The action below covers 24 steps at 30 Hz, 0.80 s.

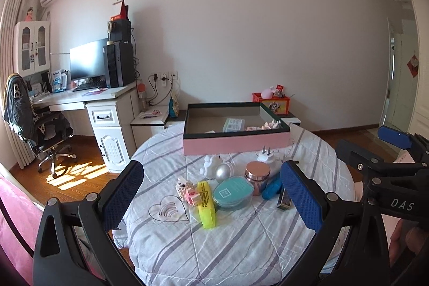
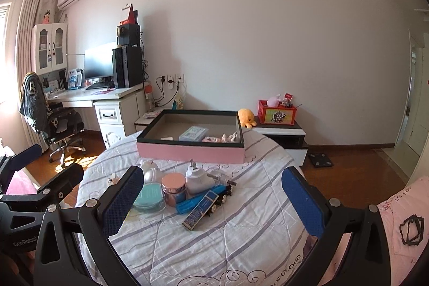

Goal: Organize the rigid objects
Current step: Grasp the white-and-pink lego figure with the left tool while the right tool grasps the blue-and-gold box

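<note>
Both hand-held grippers, left (image 1: 211, 195) and right (image 2: 211, 199), hang spread and empty. The loose items cluster mid-frame: yellow highlighter (image 1: 206, 205), teal case (image 1: 232, 193), rose-lidded jar (image 1: 257, 176), blue tube (image 2: 199, 199). They sit tightly packed, so I judge a reach may nudge neighbours. The pink tray (image 1: 236, 144) lies behind on the round counter (image 1: 241, 245), whose wrinkled striped cloth could snag. Desk (image 1: 80, 95) upper left.

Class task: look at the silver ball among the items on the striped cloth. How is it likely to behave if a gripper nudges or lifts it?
The silver ball looks round and glossy, so it would probably roll when nudged and may slip between flat pads. The soft, wrinkled cloth might slow it.
</note>
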{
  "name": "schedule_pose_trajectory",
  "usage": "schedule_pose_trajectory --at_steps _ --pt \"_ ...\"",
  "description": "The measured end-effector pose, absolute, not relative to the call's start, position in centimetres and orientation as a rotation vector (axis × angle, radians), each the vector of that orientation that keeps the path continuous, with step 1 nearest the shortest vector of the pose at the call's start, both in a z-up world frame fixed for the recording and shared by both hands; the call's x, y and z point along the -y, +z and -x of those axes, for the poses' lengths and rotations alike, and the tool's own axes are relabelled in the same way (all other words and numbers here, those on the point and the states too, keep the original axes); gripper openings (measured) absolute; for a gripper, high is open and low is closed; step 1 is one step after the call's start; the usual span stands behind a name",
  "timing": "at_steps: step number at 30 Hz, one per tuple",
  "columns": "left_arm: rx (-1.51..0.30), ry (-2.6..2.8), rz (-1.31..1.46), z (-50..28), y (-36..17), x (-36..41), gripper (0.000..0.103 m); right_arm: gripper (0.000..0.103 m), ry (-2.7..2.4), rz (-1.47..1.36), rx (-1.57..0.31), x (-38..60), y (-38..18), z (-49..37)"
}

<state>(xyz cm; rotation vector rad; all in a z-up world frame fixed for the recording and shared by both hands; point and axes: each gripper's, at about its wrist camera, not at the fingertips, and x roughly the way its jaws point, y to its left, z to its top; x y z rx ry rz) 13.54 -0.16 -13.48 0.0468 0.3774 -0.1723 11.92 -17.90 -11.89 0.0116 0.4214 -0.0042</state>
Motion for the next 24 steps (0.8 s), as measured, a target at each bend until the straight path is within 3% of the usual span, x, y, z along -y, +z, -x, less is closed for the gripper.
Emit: schedule_pose_trajectory --at_steps 12,24 --pt "-0.583 -0.135 -0.052 -19.1 -20.2 -0.6 0.103 0.103 0.026 -0.041 -0.638 18.6 -19.6 -17.1" --pt "-0.666 -0.028 0.009 -24.4 -23.2 -3.1 0.103 0.103 0.026 -0.052 -0.708 19.0 -22.2 -20.3"
